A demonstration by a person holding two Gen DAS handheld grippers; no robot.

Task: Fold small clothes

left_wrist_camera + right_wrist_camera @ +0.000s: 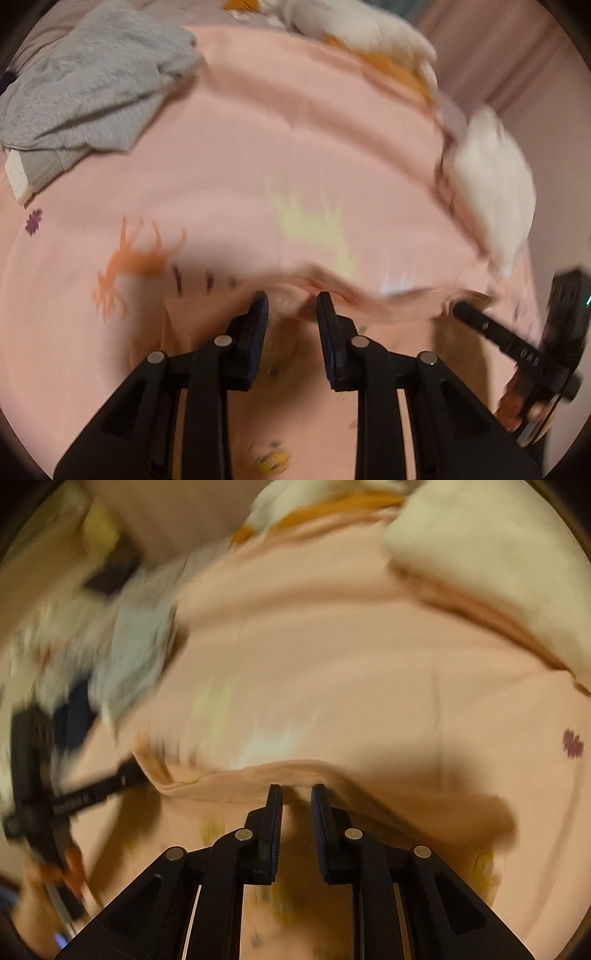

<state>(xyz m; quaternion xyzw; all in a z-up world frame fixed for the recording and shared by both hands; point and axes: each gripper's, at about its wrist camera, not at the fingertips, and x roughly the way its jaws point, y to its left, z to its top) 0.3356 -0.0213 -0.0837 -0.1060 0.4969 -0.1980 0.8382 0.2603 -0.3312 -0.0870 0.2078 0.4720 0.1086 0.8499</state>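
A pink garment printed with small animals and flowers is spread over the surface. My left gripper is shut on its near folded edge, with cloth bunched between the pads. My right gripper is shut on the same edge further right and lifts it slightly. The right gripper also shows in the left wrist view at the right. The left gripper shows in the right wrist view at the left. Both views are blurred by motion.
A grey knitted garment lies crumpled at the far left. White and orange clothes are piled at the far edge, and a white piece lies at the right. A pale blue cloth lies at the left in the right wrist view.
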